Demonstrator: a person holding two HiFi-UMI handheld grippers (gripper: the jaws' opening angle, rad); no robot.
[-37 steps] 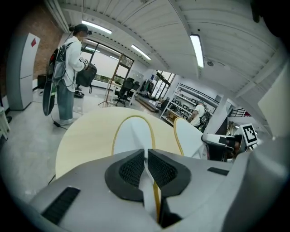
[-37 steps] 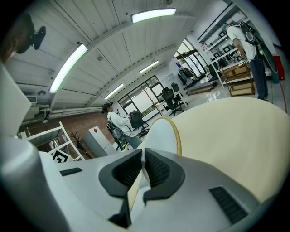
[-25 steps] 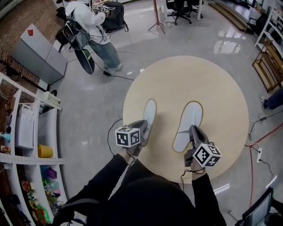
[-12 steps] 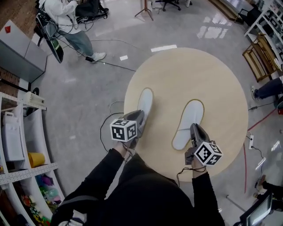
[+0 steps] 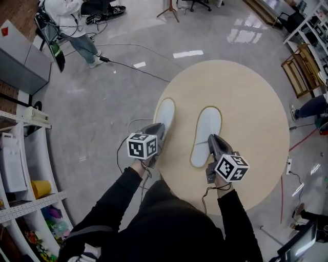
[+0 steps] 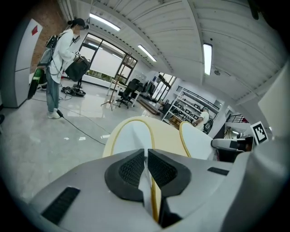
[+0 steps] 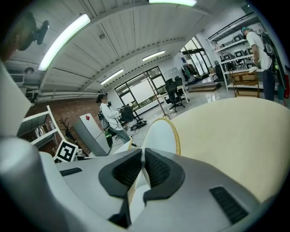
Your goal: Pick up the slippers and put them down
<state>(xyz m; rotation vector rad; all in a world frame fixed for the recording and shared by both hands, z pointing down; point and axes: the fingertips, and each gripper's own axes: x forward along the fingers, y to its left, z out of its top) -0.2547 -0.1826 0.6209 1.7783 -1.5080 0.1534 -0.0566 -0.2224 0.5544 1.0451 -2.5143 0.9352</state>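
Both slippers have shifted leftward across the tabletop since the earlier frames, and the right one now lies nearer its mate than it did half a second ago. The left gripper (image 5: 160,130) is clamped on the heel end of the left slipper (image 5: 165,112), a flat sole of white fabric edged with a thin yellow rim. In the left gripper view the ribbed black pads (image 6: 131,168) stand almost together, with the thin heel pinched between them and the yellow rim running down through the slit. From those fingers the slipper stretches straight ahead, toe pointing away, and its outer side reaches the left rim of the round, pale wooden table (image 5: 246,97).

The right gripper (image 5: 211,140) is likewise closed on the heel of the right slipper (image 5: 206,128), of the same white fabric and yellow edging. The right gripper view shows its pads nearly touching, with the edge of the sole caught between them. That slipper too runs forward from the fingertips, toward the middle of the table. Whether either sole rests on the wood or hangs just above it cannot be told. The two slippers lie side by side, near but apart and roughly parallel.

Far beyond the left fingertips and off to their left, a person in a white top (image 5: 64,13) stands on the glossy grey floor (image 5: 102,102). Well to the left of the left fingers stands white shelving (image 5: 20,153).
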